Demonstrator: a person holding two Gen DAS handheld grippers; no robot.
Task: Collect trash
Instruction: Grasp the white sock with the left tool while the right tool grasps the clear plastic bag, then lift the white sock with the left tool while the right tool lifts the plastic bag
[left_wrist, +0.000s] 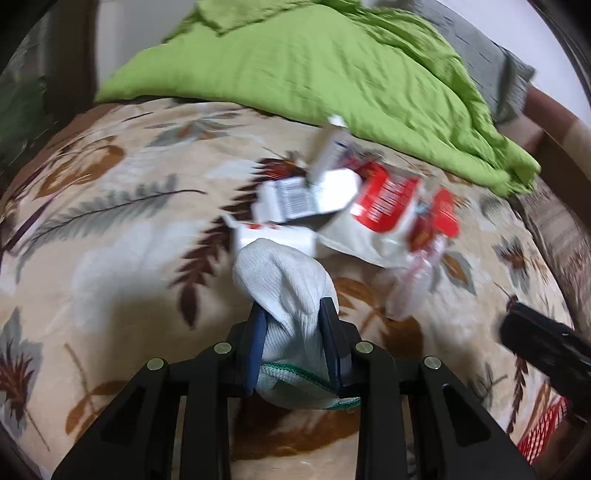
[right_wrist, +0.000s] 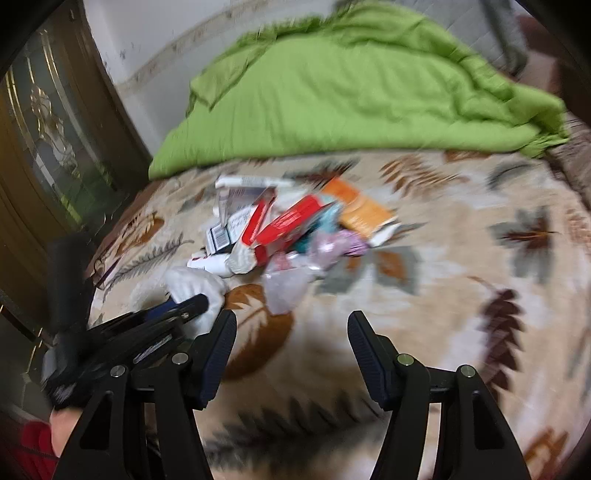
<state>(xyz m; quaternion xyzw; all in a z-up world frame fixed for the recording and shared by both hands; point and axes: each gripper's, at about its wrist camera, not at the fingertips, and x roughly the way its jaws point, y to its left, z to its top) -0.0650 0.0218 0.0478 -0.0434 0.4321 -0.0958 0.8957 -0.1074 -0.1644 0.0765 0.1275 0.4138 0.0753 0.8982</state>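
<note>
Your right wrist view is smeared by motion: the trash pile (right_wrist: 295, 229) at twelve o'clock blurs into red, orange and pale shapes, and no label reads. The white knit cloth (right_wrist: 195, 288) at ten o'clock is half covered by your left hand-held gripper (right_wrist: 166, 314). In the left wrist view, that cloth's (left_wrist: 288, 295) lower end hides behind the fingers (left_wrist: 328, 332), and the right hand-held gripper (left_wrist: 546, 347) is cut off at four o'clock.
</note>
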